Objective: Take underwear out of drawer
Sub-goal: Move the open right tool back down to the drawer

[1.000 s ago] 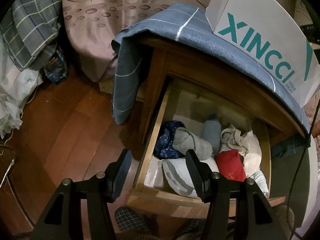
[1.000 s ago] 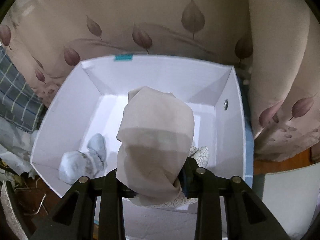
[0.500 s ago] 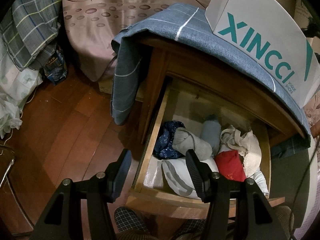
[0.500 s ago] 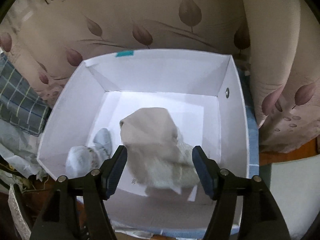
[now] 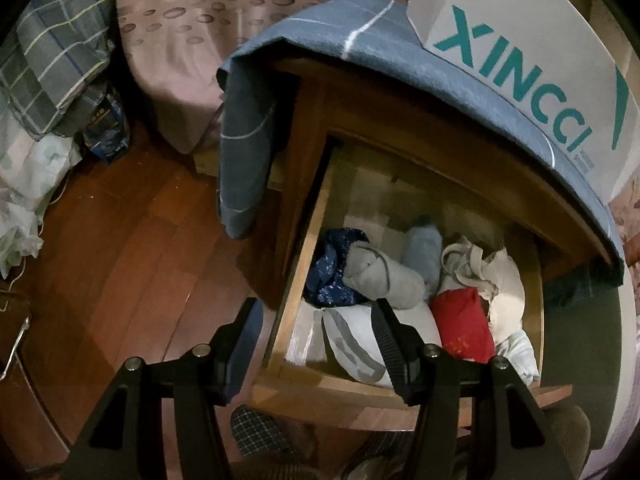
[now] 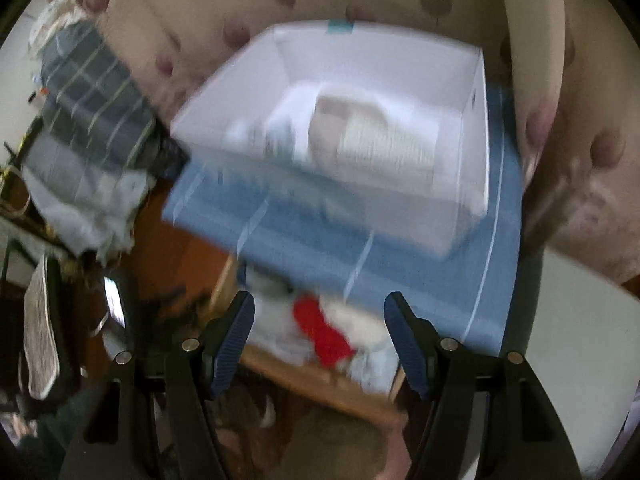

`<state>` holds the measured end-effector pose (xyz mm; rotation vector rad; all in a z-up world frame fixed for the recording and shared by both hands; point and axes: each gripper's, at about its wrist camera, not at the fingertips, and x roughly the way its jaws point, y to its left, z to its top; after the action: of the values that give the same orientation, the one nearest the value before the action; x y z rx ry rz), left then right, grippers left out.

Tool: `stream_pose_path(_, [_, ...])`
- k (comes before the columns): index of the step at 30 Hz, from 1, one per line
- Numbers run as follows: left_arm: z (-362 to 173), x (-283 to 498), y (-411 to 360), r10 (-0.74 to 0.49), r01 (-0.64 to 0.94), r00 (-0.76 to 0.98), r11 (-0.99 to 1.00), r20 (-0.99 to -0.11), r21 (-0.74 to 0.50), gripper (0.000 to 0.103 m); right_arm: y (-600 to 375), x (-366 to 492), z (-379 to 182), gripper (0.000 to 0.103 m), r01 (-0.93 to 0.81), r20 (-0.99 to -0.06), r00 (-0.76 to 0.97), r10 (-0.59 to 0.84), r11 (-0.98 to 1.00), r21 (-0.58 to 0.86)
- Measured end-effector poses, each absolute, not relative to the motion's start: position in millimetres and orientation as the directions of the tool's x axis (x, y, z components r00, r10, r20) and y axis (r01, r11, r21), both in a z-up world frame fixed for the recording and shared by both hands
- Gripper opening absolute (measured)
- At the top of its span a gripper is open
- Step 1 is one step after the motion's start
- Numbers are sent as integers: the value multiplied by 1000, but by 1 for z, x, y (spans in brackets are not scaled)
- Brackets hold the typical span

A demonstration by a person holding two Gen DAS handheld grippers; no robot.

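A: Since a second ago — right gripper (image 6: 319, 336) has let go of the beige underwear (image 6: 360, 136), now lying in the white box (image 6: 478, 128); view has swung back towards the drawer, blurred.
B: Its fingers?
A: Spread apart, nothing between them.
B: Left wrist view?
A: Left gripper (image 5: 316, 344) unmoved above the drawer's (image 5: 298, 280) front corner, fingers half spread, empty. Drawer contents — grey roll (image 5: 380, 276), navy patterned piece (image 5: 332, 276), red piece (image 5: 464, 324), white garments (image 5: 500, 280). Box on the blue cloth (image 5: 360, 44).
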<state>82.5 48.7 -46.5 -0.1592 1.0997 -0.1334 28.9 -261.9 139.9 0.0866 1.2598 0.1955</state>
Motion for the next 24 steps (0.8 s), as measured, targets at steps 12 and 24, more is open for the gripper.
stream_pose_path(12, [-48,83,50,-194,33,445,979,-874,-200,58,-266,10,-19,64,-51,-988,-66,142,988,145])
stream_pose_path(24, [-48,84,51,-209,39,446,976,-870,-214,58,-275,31,-97,62,-51,-980,-192,52,997,63])
